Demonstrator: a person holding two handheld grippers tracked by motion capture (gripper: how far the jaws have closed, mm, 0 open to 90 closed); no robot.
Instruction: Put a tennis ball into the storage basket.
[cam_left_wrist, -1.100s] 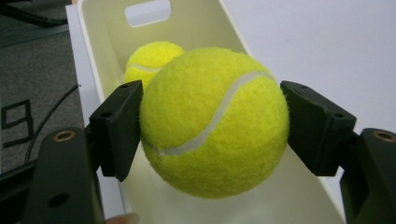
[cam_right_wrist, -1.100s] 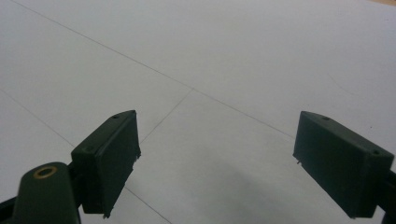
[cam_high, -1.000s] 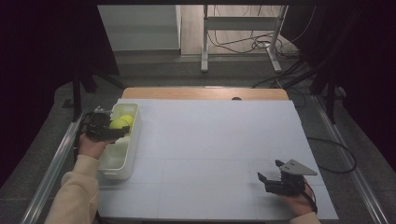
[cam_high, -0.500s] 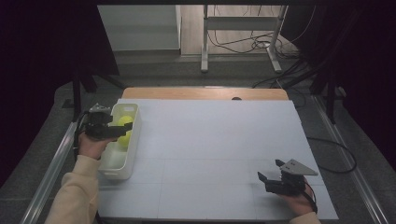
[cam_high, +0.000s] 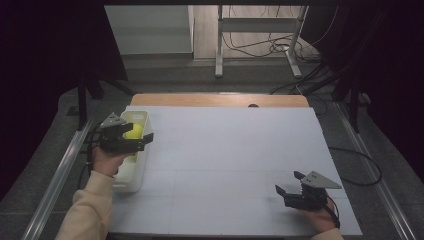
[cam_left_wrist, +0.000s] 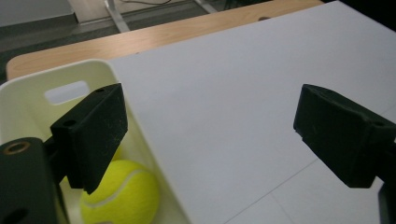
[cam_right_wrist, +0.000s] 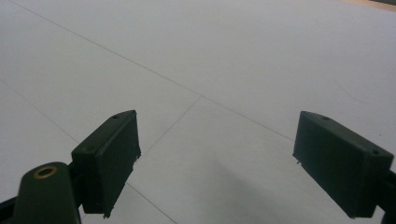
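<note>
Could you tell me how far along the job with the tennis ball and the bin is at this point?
Done: the tennis ball lies inside the white bin. In hand: nothing; the left gripper has just been opening, its jaws empty above the bin, and the right gripper rests open on the white table. No other loose items are visible.

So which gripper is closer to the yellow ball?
Left. The left gripper hangs open just above the ball in the bin. The right gripper is far across the table, near its front right corner.

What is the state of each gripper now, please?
Left gripper: jaws open after just opening, holding nothing; tennis ball lies in the bin.
Right gripper: open, empty.
</note>
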